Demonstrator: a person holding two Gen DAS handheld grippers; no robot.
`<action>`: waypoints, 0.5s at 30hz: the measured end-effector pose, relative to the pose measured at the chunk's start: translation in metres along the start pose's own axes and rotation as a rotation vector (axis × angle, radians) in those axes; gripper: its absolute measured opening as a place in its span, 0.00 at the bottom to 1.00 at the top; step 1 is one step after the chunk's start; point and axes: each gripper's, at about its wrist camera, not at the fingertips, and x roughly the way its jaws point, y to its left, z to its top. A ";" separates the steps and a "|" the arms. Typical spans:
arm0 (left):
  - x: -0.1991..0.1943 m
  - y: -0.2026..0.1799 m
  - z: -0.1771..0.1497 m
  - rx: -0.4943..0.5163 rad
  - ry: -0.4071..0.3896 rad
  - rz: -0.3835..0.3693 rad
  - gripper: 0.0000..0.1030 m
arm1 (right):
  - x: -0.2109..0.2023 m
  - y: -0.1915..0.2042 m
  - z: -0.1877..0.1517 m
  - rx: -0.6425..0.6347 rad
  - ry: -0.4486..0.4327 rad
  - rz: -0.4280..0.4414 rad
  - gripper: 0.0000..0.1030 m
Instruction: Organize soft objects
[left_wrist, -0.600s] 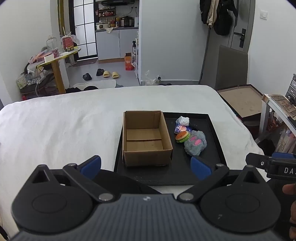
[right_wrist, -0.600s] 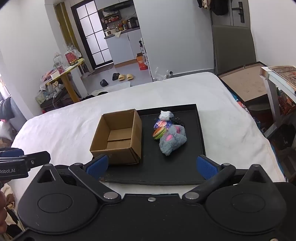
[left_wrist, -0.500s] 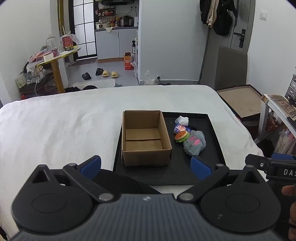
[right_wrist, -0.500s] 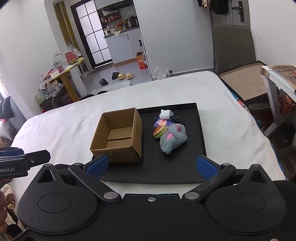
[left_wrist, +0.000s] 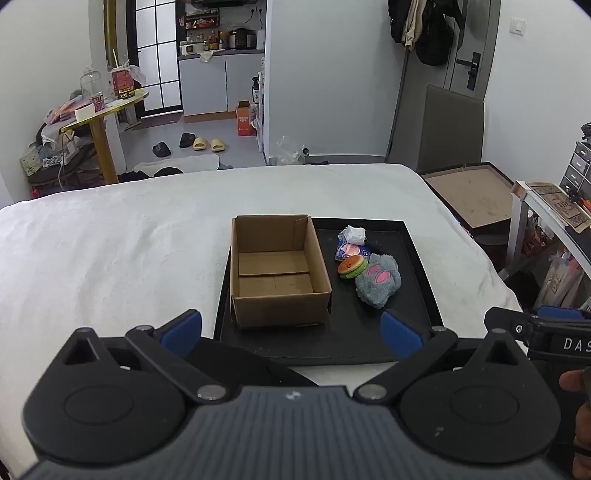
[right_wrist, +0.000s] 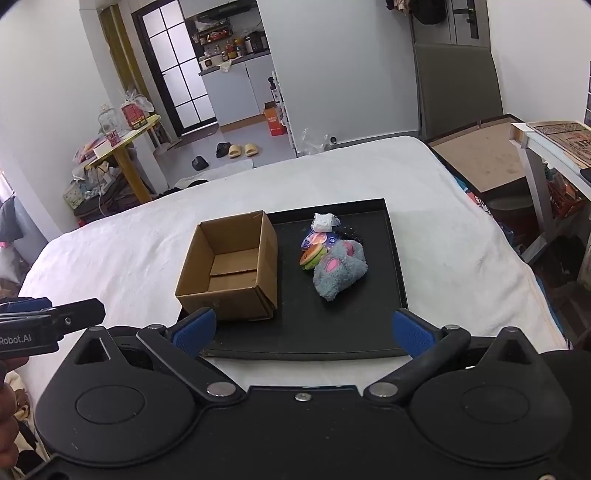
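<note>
An empty open cardboard box (left_wrist: 277, 269) stands on the left part of a black tray (left_wrist: 417, 266) on the white bed. To its right lie a grey plush paw (left_wrist: 378, 280), a small burger toy (left_wrist: 351, 266), a colourful packet (left_wrist: 349, 251) and a white crumpled piece (left_wrist: 352, 233). The same box (right_wrist: 231, 266), tray (right_wrist: 391, 258), paw (right_wrist: 338, 271) and burger toy (right_wrist: 313, 255) show in the right wrist view. My left gripper (left_wrist: 291, 332) is open and empty before the tray's near edge. My right gripper (right_wrist: 301, 330) is open and empty there too.
The white bed (left_wrist: 110, 251) spreads wide to the left of the tray. A white side table (left_wrist: 546, 206) and a cardboard sheet (left_wrist: 469, 192) stand off the bed's right edge. A yellow table (left_wrist: 103, 122) and slippers (left_wrist: 208, 144) are on the floor beyond.
Both grippers have drifted very slightly; the tray and box sit a touch lower and left in view. Nothing was taken hold of or moved.
</note>
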 end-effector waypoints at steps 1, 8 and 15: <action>0.000 -0.001 0.000 0.003 0.002 0.000 0.99 | 0.000 0.000 -0.001 -0.001 0.000 0.000 1.00; 0.000 -0.002 0.001 0.011 0.009 -0.009 0.99 | 0.000 -0.004 0.000 0.025 0.009 0.002 1.00; 0.001 -0.002 0.001 0.011 0.020 -0.010 0.99 | -0.001 -0.004 0.000 0.018 0.007 0.006 1.00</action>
